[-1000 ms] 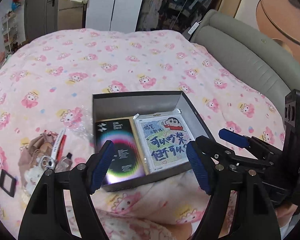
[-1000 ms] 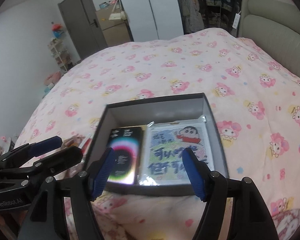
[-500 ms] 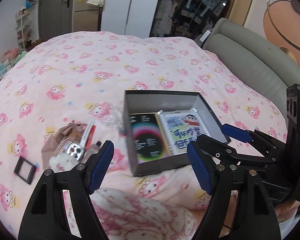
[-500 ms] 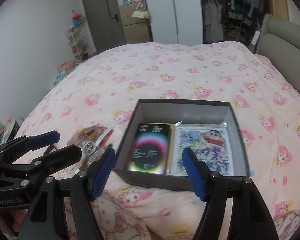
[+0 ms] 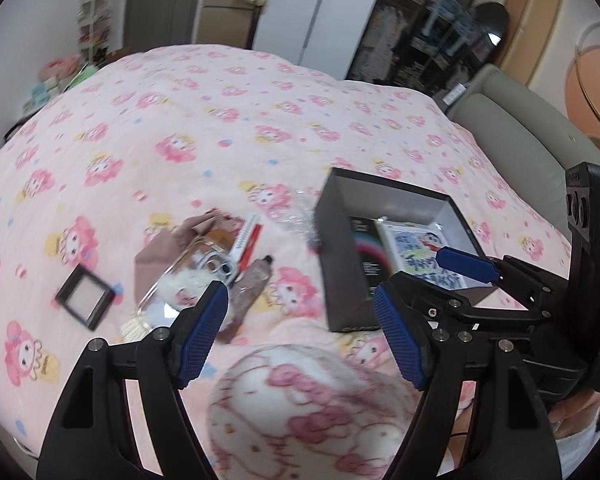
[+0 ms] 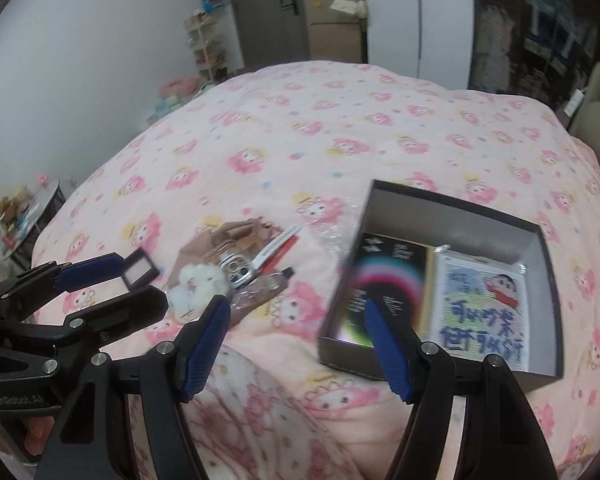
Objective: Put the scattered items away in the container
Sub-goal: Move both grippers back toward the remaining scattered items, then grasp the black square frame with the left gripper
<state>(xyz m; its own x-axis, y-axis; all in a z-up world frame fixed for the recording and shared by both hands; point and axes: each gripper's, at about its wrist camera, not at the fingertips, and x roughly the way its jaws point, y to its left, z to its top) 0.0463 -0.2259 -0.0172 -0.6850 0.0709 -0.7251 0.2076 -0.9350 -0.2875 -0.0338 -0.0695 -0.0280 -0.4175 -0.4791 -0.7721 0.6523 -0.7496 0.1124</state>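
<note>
I have both grippers hanging above the bed, and neither holds anything. My left gripper (image 5: 300, 332) has its blue ribbed pads spread wide apart with only bedding between them; my right gripper (image 6: 296, 344) is released the same way, jaws wide and empty.

Under them lies a soft pink blanket (image 5: 220, 128) printed with cartoon faces, and a fleecy fold of it with bigger pink bows bulges up close to the left camera.

The container is a dark rectangular cardboard box (image 6: 540, 236) with straight walls and a grey inside, sitting on the blanket to the right. Two flat things already lie side by side on its floor: a glossy black booklet (image 6: 384, 284) with a rainbow ring, and a plastic-wrapped cartoon picture (image 6: 480, 312) just to its right.

The scattered items lie in a heap on the blanket left of the box. I see a brownish cloth pouch (image 5: 160, 256), a white fluffy pompom (image 6: 198, 280), a shiny metal piece (image 6: 240, 268), a slim red and white comb-like strip (image 5: 248, 240) and a glittery tube (image 5: 256, 280), all touching or overlapping. A crinkled clear plastic wrap (image 5: 296, 220) lies against the box wall. Apart from the heap, further left, lies a small square black frame (image 5: 85, 295).
</note>
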